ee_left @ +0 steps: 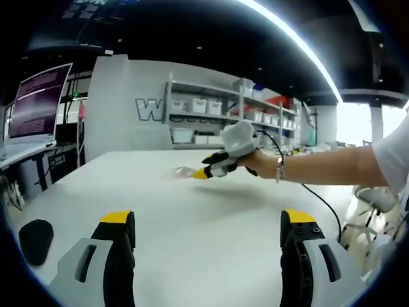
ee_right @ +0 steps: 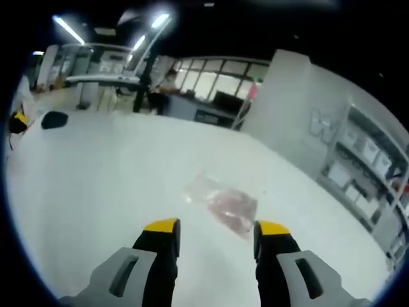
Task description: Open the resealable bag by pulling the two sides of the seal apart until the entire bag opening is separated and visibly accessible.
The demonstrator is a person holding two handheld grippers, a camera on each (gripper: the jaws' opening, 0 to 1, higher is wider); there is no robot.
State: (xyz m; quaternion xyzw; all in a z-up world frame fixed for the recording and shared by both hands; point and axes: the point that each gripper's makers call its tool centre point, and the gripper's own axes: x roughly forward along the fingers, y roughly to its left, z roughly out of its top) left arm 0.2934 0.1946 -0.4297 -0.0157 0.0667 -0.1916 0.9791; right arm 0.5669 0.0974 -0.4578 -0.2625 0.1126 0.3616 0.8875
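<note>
1. Clear plastic, crinkled and glossy: the resealable bag (ee_right: 220,203) lies flat on the white table (ee_right: 96,192), with a pinkish mass showing through its middle. In the right gripper view it sits just beyond the jaw tips, a little right of the gap between them.
2. In the left gripper view the same bag (ee_left: 179,172) is a small pale shape far across the table, its contents too small to make out there.
3. Whether the seal is closed or parted cannot be told from either view; the bag looks flattened, with no visible opening.
4. The right gripper (ee_right: 216,229) hovers over the table with its yellow-tipped jaws spread apart and nothing between them, short of the bag.
5. The left gripper view shows this right gripper (ee_left: 206,171) from outside, held in a person's hand (ee_left: 257,162) with a bracelet at the wrist, its yellow tips pointing at the bag and just beside it.
6. The left gripper (ee_left: 208,220) has its jaws released and wide, grasping nothing, well apart from the bag over bare table.
7. A black puck-like object (ee_left: 35,240) rests on the table at the left gripper's left side; the right gripper view shows it (ee_right: 54,119) far off near the table edge.
8. Behind the table in the left gripper view stand shelves of white bins (ee_left: 214,115) and a lit monitor (ee_left: 39,102).
</note>
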